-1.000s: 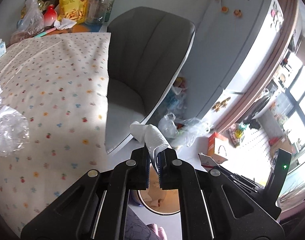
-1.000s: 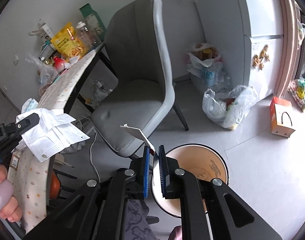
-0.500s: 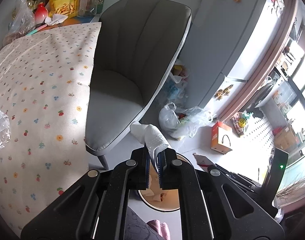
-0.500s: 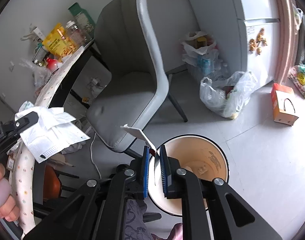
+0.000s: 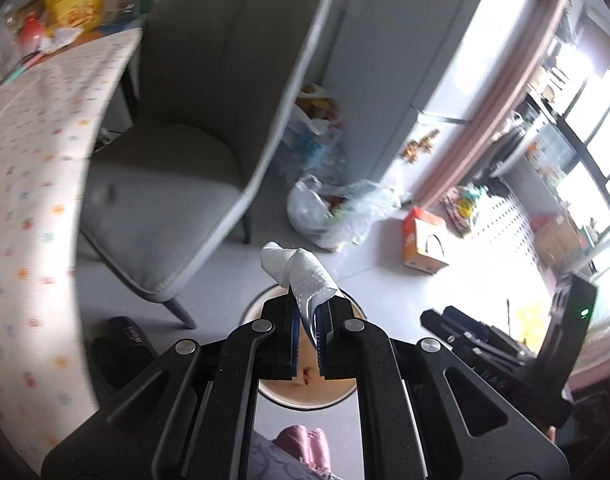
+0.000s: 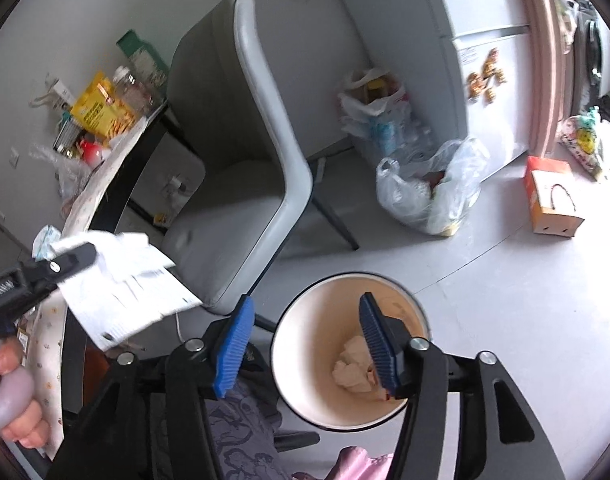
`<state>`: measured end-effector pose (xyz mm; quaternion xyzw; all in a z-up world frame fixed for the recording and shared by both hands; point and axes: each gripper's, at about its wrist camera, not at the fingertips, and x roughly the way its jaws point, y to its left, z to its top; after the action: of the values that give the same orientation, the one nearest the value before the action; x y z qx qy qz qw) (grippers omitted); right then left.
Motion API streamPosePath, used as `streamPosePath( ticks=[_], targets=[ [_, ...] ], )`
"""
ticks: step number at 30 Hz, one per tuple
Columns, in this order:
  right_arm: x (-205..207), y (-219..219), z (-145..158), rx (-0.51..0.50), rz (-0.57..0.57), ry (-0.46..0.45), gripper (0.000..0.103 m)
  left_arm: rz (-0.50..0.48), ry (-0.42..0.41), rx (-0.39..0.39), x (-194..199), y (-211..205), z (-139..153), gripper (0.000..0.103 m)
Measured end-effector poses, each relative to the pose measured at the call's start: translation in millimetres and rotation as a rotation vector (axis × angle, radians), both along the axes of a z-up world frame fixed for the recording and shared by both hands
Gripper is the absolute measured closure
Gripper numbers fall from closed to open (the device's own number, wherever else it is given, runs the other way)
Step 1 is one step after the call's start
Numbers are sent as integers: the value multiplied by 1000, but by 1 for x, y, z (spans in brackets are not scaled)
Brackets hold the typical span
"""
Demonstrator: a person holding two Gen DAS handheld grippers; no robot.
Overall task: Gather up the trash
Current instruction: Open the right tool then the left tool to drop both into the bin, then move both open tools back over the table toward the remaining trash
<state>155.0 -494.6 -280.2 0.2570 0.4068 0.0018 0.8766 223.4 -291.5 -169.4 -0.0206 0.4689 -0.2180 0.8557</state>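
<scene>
My left gripper (image 5: 310, 304) is shut on a white face mask (image 5: 301, 276), which sticks up past its fingertips over the round cream-lined bin (image 5: 301, 398) on the floor. In the right wrist view the same mask (image 6: 125, 292) hangs from the left gripper (image 6: 85, 252) at the left, beside the bin's rim (image 6: 337, 278). My right gripper (image 6: 305, 304) hangs right above the bin with its jaws opening wide and nothing between the blue pads (image 6: 233, 344). Crumpled trash (image 6: 353, 368) lies at the bin's bottom.
A grey chair (image 6: 241, 184) stands just behind the bin, next to a table with a dotted cloth (image 5: 29, 168). Plastic bags (image 6: 429, 192) and an orange carton (image 6: 553, 196) sit on the floor by the fridge. A black slipper (image 5: 121, 344) lies under the table edge.
The right jaws have spread apart and the white card they pinched is gone from between them. Both grippers have come lower and closer over the bin; the left still grips the mask.
</scene>
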Motion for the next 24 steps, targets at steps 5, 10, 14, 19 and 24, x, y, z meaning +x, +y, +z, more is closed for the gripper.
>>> streamPosePath(
  ticks=[5, 10, 14, 19, 24],
  targets=[
    [-18, -23, 16, -22, -57, -37, 46, -54, 46, -40, 0, -18, -4, 52],
    [-24, -30, 22, -35, -64, -46, 47, -37, 7, -56, -3, -14, 7, 21],
    [-23, -24, 26, -34, -47, -58, 46, 0, -41, -74, -4, 3, 26, 13],
    [-20, -8, 40, -55, -18, -99, 26, 54, -81, -104, -9, 33, 47, 10],
    [-17, 15, 57, -81, 15, -128, 16, 117, -110, -146, -14, 67, 61, 8]
  ],
)
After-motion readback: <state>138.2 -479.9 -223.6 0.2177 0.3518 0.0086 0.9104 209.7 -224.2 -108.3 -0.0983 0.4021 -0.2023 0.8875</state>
